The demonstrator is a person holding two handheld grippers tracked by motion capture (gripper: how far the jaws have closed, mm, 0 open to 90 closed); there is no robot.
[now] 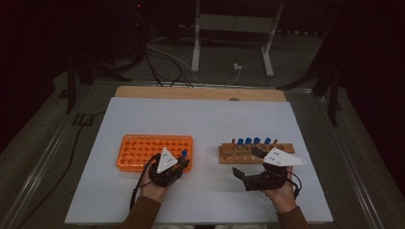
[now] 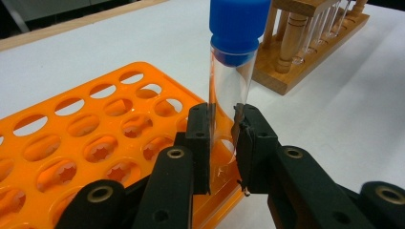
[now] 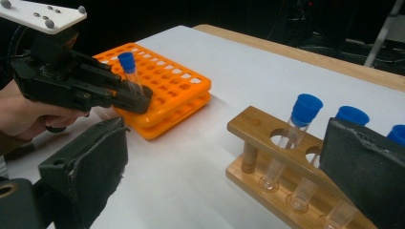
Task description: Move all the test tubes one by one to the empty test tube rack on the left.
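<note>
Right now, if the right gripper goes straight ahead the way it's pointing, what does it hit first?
Most likely the wooden rack and its blue-capped tubes, just beyond the right gripper, whose jaws stand wide apart. Depth is hard to judge.

A white sheet covers the tabletop, and a bare wooden strip shows along its far edge – the same strip crosses the top of the right gripper view. Beyond the table, on the grey floor, stands a white frame on two legs. Dark cables lie tangled beside it – a small white plug sits between the legs. A metal rail runs along the table's left side.
</note>
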